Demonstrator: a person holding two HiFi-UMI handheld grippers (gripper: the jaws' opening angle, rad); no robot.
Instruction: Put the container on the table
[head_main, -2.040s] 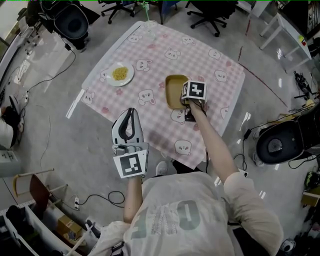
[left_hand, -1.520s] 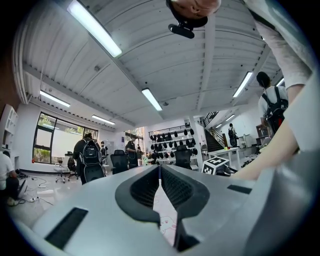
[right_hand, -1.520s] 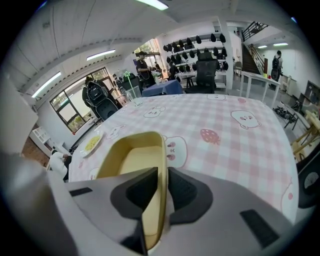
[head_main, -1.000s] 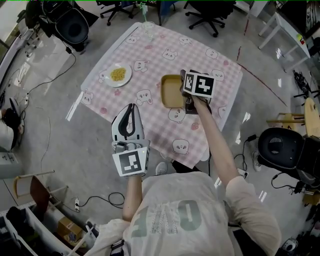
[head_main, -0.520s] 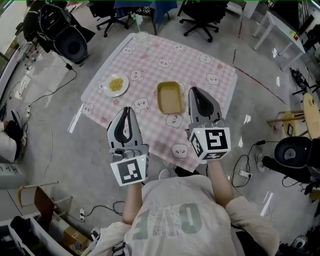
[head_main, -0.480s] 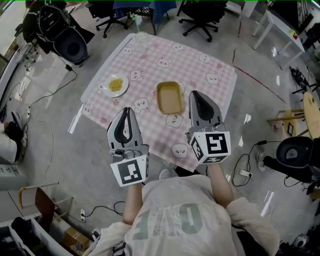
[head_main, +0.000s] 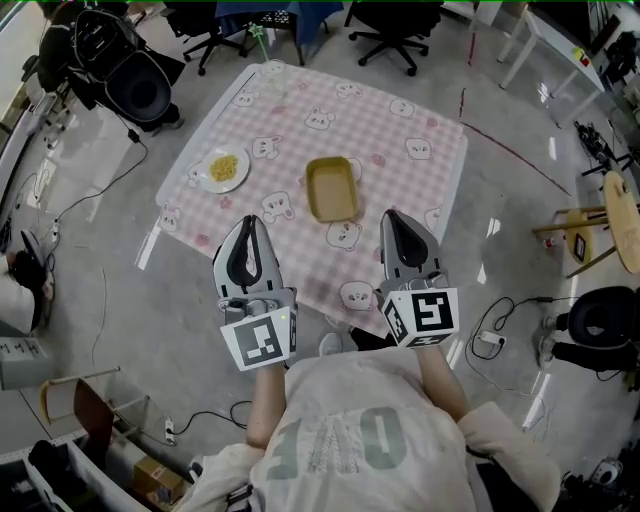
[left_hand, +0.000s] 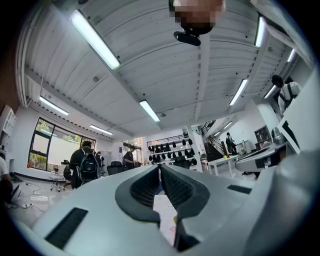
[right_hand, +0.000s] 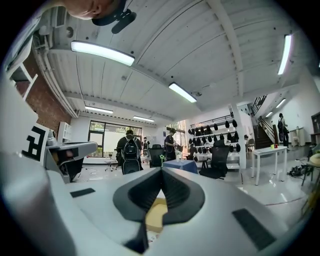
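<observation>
**Status at this moment**

1. The desk (head_main: 205, 203), covered with a pink checked cloth, carried a white plate (head_main: 222, 168) of yellow food near its left edge. The plate was well apart from the task's thing and played no part in the step.
2. The left tongs (head_main: 249, 224) hung over the near edge of the desk. In the left gripper view the left tongs (left_hand: 160, 169) stood pressed together at the tips, with nothing pinched between them; only a strip of cloth showed through the opening behind the tips.
3. The container (head_main: 331, 188), a shallow tan rectangular tray, sat upright and flat on the cloth near the middle of the desk. It appeared empty. Neither tool touched it.
4. The right tongs (head_main: 396, 216) were held just right of the container and nearer the person, apart from it. In the right gripper view the right tongs (right_hand: 161, 171) were likewise pressed together and empty. A tan patch (right_hand: 155, 212), probably the container, showed through the opening below the tips.

**Step in hand**

Judged from the layout, the placing step looked complete: the container rested on the desk and was free of any grip. Both tools were at a rest position off the near edge.

**Next move**

No further handling appeared necessary. If the container needed shifting, the right tongs would first need spreading, then bringing forward and down over the near rim before closing.
</observation>
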